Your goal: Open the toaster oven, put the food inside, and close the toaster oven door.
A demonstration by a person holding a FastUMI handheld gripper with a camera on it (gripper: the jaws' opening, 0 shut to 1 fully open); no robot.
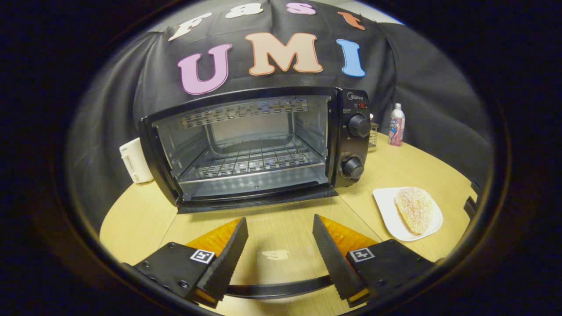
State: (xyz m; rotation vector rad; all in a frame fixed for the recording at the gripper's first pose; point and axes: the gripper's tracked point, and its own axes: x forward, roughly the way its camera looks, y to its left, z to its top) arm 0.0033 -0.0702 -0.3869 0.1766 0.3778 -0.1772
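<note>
Two fingers of the gripper (pixel 280 224) stand well apart with nothing between them, hovering over the glass door (pixel 268 245) of the toaster oven (pixel 259 147), which lies folded down flat ahead of the oven's mouth. The door's dark handle bar (pixel 281 289) curves across just behind the fingertips, close to the gripper body. Through the glass the wooden table (pixel 408 169) shows.

Straight beyond the fingers the oven cavity is open, a wire rack (pixel 250 160) lying level inside it. On the oven's control panel, ahead and to the right of the fingers, sit two round knobs, an upper knob (pixel 359 126) and a lower knob (pixel 352 167), with a small red lamp above them. The word "Midea" is printed at the top of that panel; the smaller markings by the knobs are too fine to read.

The food, a flat sugar-dusted pastry (pixel 415 208), lies on a white square plate (pixel 386 206) on the table to the right of the right finger, clear of the open door. Farther off on that side, beyond the oven's corner, stands a pink-labelled bottle (pixel 396 125), its print unreadable. A white appliance (pixel 134 160) peeks out behind the oven's left side. Each finger mount carries a small square black-and-white marker.
</note>
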